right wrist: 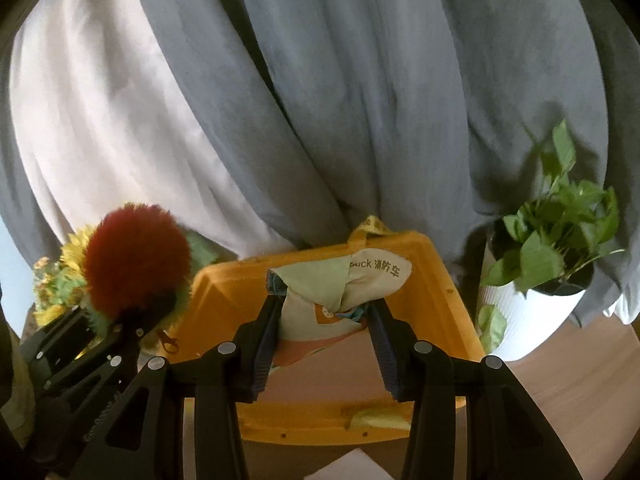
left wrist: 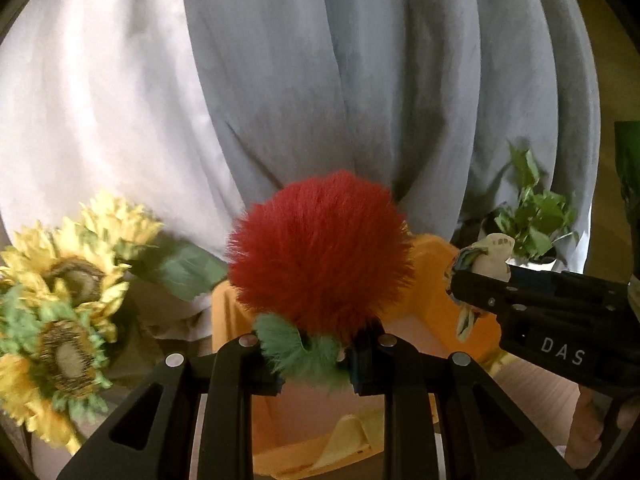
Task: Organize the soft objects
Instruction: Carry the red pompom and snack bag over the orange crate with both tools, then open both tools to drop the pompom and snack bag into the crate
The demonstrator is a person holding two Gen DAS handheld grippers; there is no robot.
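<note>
My left gripper (left wrist: pixel 316 356) is shut on a fluffy red pompom toy (left wrist: pixel 320 248) with a green furry collar (left wrist: pixel 296 352). It hangs over the near rim of an orange bin (left wrist: pixel 436 264). From the right wrist view the same red pompom toy (right wrist: pixel 136 256) and left gripper (right wrist: pixel 132 312) sit at the left of the orange bin (right wrist: pixel 436 276). My right gripper (right wrist: pixel 324 312) is shut on a crumpled cloth book (right wrist: pixel 340 284) printed in pale green and cream, held above the bin's opening. In the left wrist view the right gripper (left wrist: pixel 460 280) comes in from the right with the cloth book (left wrist: pixel 492 256).
Artificial sunflowers (left wrist: pixel 60 280) stand at the left of the bin. A potted green plant (right wrist: pixel 552 248) in a white pot (right wrist: pixel 532 312) stands at the right on a wooden floor (right wrist: pixel 580 380). Grey and white curtains (right wrist: pixel 320 100) hang close behind the bin.
</note>
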